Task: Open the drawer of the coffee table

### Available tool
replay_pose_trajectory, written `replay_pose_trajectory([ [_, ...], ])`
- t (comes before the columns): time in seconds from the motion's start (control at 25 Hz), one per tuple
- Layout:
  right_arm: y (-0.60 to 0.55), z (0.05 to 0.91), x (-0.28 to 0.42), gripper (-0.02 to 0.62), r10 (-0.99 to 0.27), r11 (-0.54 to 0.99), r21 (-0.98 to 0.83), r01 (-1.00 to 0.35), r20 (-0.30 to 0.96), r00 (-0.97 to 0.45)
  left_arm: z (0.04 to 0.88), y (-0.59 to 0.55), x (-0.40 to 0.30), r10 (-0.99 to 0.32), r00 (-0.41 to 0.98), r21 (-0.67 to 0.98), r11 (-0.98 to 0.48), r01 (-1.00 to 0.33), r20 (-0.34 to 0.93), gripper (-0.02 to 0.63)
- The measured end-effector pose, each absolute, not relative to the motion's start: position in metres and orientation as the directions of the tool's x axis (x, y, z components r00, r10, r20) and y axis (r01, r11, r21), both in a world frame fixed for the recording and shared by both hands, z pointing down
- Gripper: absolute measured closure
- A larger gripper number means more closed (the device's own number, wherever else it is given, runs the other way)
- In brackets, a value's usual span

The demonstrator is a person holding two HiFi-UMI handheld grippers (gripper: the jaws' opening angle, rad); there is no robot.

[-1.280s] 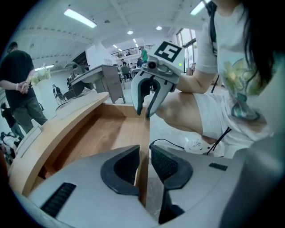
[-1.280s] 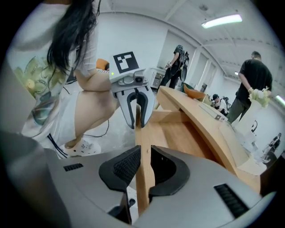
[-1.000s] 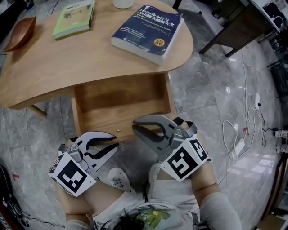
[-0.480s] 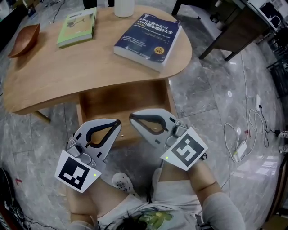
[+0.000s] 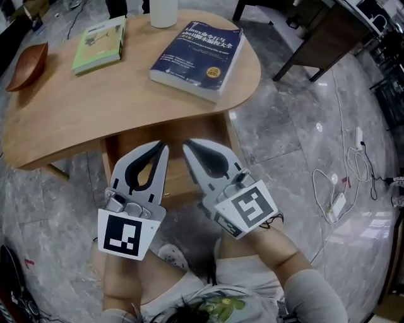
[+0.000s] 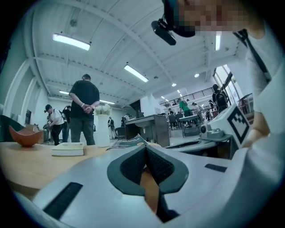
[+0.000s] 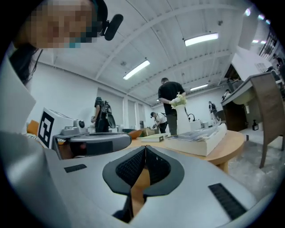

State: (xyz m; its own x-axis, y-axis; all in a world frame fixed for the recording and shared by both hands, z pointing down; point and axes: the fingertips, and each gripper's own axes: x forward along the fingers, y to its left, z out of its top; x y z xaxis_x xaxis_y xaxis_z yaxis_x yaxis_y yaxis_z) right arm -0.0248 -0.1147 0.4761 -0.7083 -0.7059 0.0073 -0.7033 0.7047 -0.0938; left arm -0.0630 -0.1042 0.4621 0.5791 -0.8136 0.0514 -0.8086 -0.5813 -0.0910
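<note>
1. Grey marble floor [image 5: 284, 132] spreads around the wooden coffee table [image 5: 95, 107]; white cables [image 5: 344, 180] and a power strip [image 5: 332, 207] lie on it at the right.
2. Nearest the camera, the left gripper [image 5: 162, 148] and right gripper [image 5: 188, 148] hang side by side, each with its jaws pressed together on nothing.
3. Beneath them in the head view, the drawer [image 5: 180, 183] stands pulled out from under the tabletop.
4. On the tabletop rest a blue book [image 5: 197, 52], a green book [image 5: 98, 44], a wooden bowl [image 5: 26, 66] and a white vase [image 5: 163, 12].
5. Beyond is a bright hall with ceiling strip lights [image 6: 71, 42]; a person [image 6: 83, 111] stands with hands clasped behind the back.
</note>
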Motion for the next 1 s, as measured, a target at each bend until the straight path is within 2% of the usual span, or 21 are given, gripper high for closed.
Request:
replay_pose_trajectory([
  [0.24,-0.12,0.473,-0.02,0.574,-0.785,0.619,-0.027,-0.785,-0.065,-0.617,0.471,-0.12,-0.048,-0.85,0.524,-0.094,-0.527,-0.844,0.058,0.597],
  [0.44,-0.123,0.471,-0.021,0.574,-0.798,0.602,-0.046,-0.797,-0.057,-0.6,0.477,-0.117,-0.038,-0.844,0.53,-0.104,-0.537,-0.837,0.083,0.597],
  [1.0,-0.118,0.47,-0.031,0.574,-0.821,0.571,-0.048,-0.82,-0.054,-0.568,0.473,-0.111,-0.05,-0.894,0.445,-0.168,-0.446,-0.879,0.046,0.597],
])
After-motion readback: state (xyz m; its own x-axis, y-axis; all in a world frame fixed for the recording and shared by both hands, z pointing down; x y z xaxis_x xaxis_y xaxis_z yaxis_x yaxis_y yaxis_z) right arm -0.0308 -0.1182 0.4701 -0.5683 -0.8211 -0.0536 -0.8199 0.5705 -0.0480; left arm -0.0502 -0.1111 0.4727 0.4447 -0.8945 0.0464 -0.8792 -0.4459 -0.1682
